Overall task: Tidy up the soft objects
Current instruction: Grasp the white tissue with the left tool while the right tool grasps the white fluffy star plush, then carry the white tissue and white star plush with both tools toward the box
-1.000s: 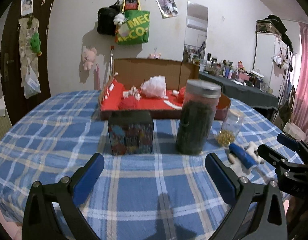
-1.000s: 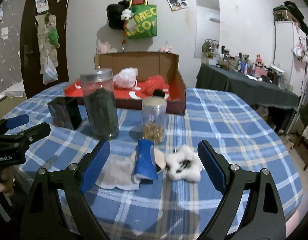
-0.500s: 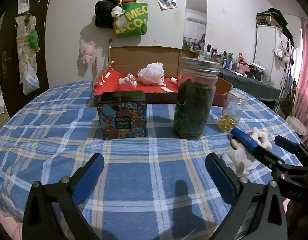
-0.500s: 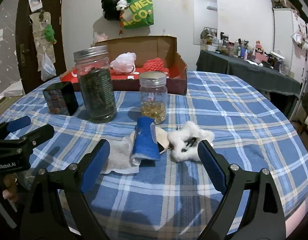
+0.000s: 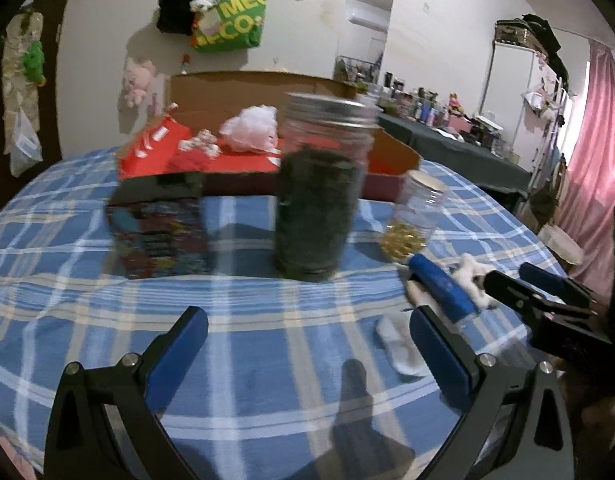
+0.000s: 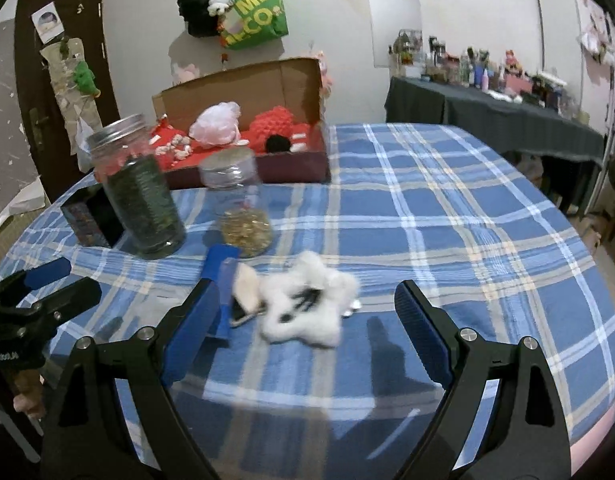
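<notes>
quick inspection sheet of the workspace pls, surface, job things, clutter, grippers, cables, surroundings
surface: round table under a blue plaid cloth.
job's things: white fluffy star toy lying on the cloth in front of the right gripper; open cardboard box at the far side holds a pink puff and red knitted items.
clutter: tall jar of dark leaves, small jar of golden bits, dark patterned tin, blue item beside the toy, white pad.
grippers: left gripper open, empty; right gripper open, empty, toy lies ahead between the fingers, not gripped.
cables: nothing seen.
surroundings: green tote bag on the wall, door at left, crowded dark side table.
</notes>
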A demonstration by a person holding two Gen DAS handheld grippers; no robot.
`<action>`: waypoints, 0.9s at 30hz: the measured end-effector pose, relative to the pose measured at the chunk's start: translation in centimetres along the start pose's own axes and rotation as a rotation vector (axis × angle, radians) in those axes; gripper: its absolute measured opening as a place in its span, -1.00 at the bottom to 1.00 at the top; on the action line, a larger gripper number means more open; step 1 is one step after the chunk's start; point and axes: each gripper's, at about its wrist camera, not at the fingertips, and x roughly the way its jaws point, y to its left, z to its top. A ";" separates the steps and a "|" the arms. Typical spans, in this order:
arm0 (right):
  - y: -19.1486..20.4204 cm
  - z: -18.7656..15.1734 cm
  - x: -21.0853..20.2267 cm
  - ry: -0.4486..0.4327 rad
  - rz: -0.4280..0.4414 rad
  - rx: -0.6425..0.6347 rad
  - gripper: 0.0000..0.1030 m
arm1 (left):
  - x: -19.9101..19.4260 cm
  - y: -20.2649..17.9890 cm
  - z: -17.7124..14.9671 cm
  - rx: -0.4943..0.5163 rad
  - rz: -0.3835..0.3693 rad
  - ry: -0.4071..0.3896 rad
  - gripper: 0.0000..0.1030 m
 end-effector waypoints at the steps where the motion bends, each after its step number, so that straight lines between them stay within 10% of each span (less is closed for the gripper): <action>1: -0.3 0.1 0.2 0.011 0.004 0.003 0.75 | 0.2 -0.3 0.0 -0.001 -0.013 0.008 1.00; 9: -2.6 0.1 2.4 0.111 0.124 0.031 0.62 | 3.0 -3.0 0.0 0.039 -0.093 0.123 0.98; 13: -2.4 0.0 2.6 0.120 0.146 0.007 -0.05 | 4.1 -4.2 -0.3 0.100 -0.083 0.164 0.48; 18: -1.6 -0.1 2.4 0.092 0.143 -0.042 -0.63 | 4.1 -4.6 -0.1 0.113 -0.233 0.176 -0.67; 27: -2.3 0.1 0.4 0.007 0.137 0.001 -0.73 | 2.8 -3.6 -0.1 0.124 -0.241 0.154 -0.76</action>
